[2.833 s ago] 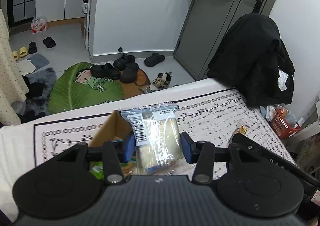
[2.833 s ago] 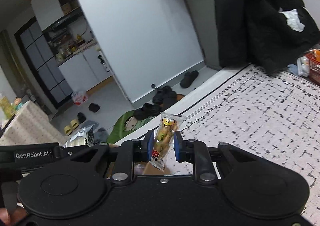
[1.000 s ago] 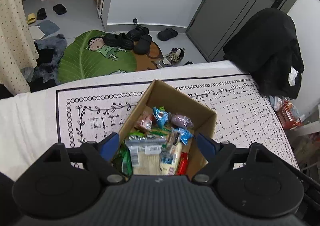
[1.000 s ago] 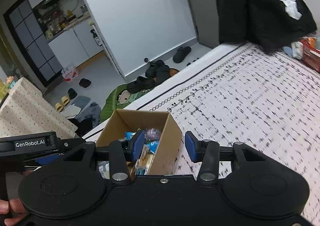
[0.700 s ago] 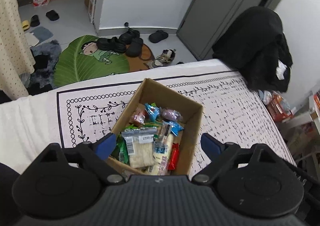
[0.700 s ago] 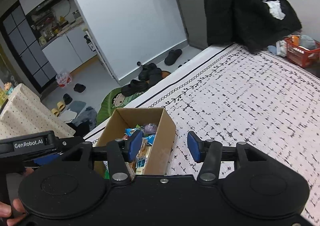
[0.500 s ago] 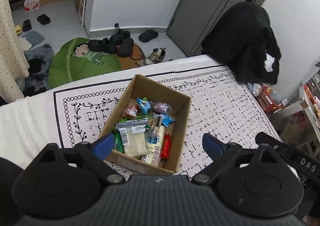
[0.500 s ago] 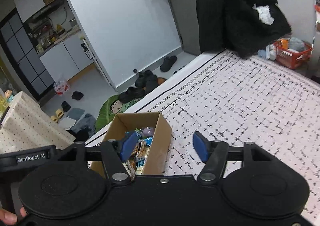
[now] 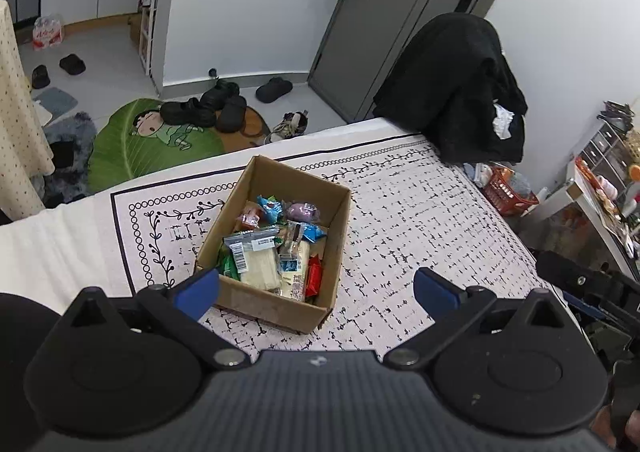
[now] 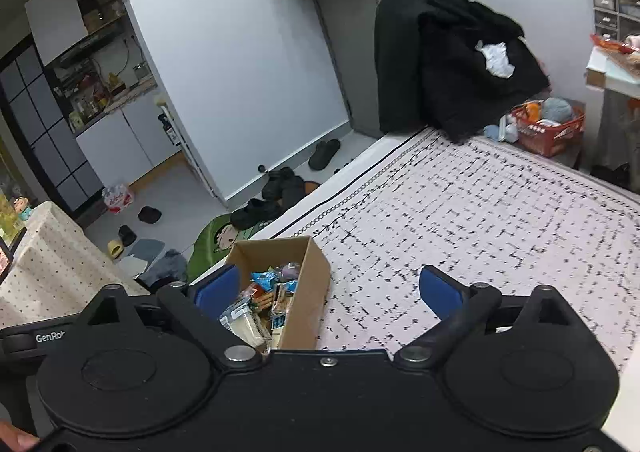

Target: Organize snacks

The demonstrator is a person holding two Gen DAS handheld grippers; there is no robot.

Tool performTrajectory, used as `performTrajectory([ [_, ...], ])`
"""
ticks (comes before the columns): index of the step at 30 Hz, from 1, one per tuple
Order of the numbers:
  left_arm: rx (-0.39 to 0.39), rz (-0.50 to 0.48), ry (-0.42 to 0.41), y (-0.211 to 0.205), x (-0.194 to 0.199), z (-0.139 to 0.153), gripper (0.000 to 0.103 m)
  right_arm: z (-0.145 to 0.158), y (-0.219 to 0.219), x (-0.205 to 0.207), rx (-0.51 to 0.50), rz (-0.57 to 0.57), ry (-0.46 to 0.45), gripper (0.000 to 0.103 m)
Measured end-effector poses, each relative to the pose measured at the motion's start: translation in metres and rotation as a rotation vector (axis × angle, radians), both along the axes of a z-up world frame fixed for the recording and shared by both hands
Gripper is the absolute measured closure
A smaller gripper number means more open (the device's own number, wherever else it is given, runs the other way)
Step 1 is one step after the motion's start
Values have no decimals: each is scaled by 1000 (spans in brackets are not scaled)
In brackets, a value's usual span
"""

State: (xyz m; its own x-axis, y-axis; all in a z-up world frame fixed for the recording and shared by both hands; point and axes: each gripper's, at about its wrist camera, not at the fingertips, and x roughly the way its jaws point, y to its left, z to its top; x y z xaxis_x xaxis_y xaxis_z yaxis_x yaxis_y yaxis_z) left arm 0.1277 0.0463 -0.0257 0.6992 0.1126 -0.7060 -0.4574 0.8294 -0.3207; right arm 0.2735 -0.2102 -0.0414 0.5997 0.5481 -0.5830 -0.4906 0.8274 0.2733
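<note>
1. A patterned cloth [image 9: 420,219] covers the big flat top.
2. A cardboard box [image 9: 276,312] sits on it.
3. Snack packs [image 9: 276,248] lie inside the box.
4. The left gripper [image 9: 316,288] and right gripper [image 10: 330,292] hang above, jaws wide, holding nothing.

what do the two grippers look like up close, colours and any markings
Both the left gripper and the right gripper have matte black bodies with two round black discs, silver pivot bolts and blue fingertip pads. White "GenRob" lettering marks the left gripper's side.

"genrob" on left hand-held gripper [image 10: 48,338]
</note>
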Motion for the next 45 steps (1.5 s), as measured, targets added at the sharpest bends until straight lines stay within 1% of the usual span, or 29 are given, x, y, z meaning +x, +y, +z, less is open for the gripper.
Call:
performTrajectory([
  [4, 4, -18, -12, -5, -13, 6, 0, 8, -7, -9, -3, -3, -18, 0],
  [12, 54, -60, -64, -17, -42, 26, 0, 16, -22, -42, 12, -2, -27, 0],
  [18, 73, -85, -85, -23, -65, 32, 0, 22, -25, -70, 21, 6, -38, 0],
  [22, 100, -102, -86, -26, -80, 35, 0, 23, -24, -87, 6, 18, -51, 0],
  [26, 126, -112, -88, -28, -95, 37, 0, 22, -23, -102, 1, 18, -55, 0],
  [33, 144, -139, -88, -28, -120, 34, 0, 16, -29, -128, -9, 15, -66, 0],
  [45, 232, -182, -84, -32, -150, 33, 0, 16, -36, -162, -29, 12, -85, 0],
])
